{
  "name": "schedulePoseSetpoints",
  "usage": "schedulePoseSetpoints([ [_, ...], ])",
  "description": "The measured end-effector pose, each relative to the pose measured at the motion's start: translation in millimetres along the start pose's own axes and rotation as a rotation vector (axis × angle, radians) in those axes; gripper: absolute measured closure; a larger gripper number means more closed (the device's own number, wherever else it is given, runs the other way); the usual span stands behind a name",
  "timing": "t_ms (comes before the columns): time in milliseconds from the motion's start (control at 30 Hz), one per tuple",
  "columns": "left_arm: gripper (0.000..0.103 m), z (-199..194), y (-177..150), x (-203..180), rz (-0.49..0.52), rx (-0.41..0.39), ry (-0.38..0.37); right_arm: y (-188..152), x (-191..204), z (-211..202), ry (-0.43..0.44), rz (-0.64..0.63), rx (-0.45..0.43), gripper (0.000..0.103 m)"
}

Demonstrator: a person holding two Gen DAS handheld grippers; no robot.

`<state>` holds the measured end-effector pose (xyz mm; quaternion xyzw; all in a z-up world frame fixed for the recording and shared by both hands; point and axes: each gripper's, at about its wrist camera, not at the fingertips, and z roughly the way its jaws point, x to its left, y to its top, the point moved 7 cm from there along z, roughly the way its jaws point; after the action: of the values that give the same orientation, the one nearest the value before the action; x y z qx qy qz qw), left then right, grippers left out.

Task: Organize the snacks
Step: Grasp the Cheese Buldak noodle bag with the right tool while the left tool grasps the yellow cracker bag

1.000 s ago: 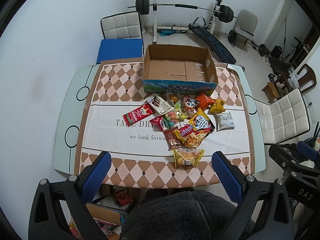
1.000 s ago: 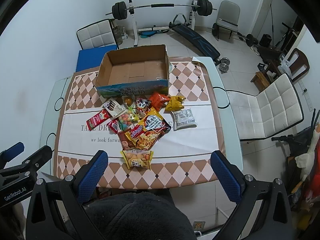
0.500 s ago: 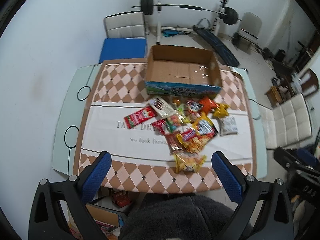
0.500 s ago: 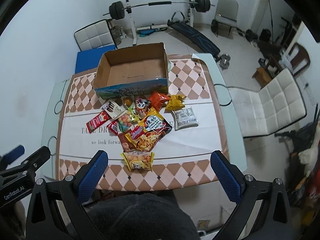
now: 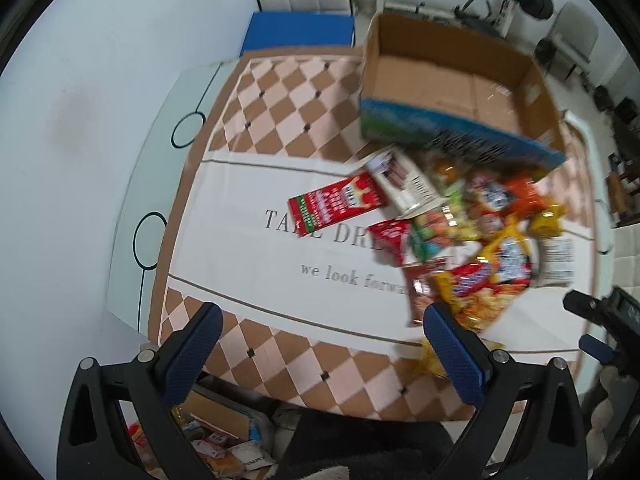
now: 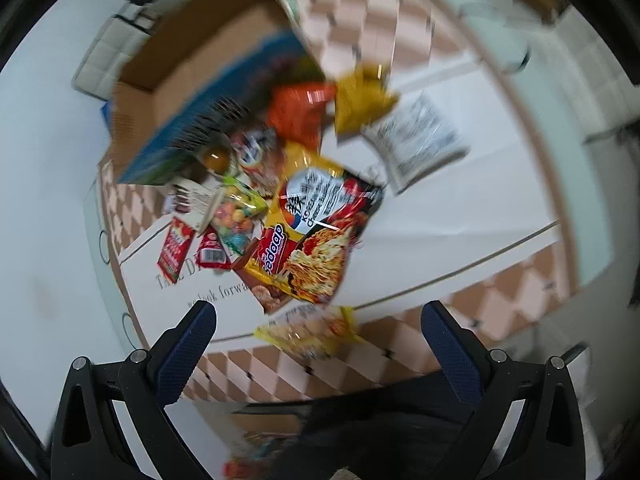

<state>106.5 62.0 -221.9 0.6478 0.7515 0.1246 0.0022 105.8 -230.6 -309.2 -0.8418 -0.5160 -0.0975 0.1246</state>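
Note:
A pile of snack packets lies mid-table in front of an open cardboard box (image 5: 448,80) (image 6: 192,64). Among them are a red strawberry box (image 5: 336,202), a white biscuit pack (image 5: 408,186), a large noodle bag (image 6: 316,236) (image 5: 492,276), an orange bag (image 6: 300,114), a yellow bag (image 6: 362,98), a grey-white sachet (image 6: 420,140) and a yellow packet (image 6: 312,330) nearest me. My left gripper (image 5: 320,350) is open above the near table edge, left of the pile. My right gripper (image 6: 318,350) is open just above the yellow packet. Both views are blurred.
A checkered tablecloth (image 5: 280,92) covers the glass table (image 5: 168,160). A blue-seated chair (image 5: 300,32) stands beyond the table. A carton of packets (image 5: 216,436) sits on the floor below the near edge. The right gripper's black frame (image 5: 608,320) shows at the left view's right edge.
Both grippers have dropped down and forward toward the table, so the snacks look much larger. The right view has tilted and swung. Both stay open, and nothing on the table has moved.

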Motion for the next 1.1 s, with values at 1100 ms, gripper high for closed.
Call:
schedulePoseSetpoints([
  [1100, 0.000, 105, -53, -109, 0.506, 0.123, -0.201, 3, 12, 179, -0.359, -0.326, 0.270, 0.019],
])
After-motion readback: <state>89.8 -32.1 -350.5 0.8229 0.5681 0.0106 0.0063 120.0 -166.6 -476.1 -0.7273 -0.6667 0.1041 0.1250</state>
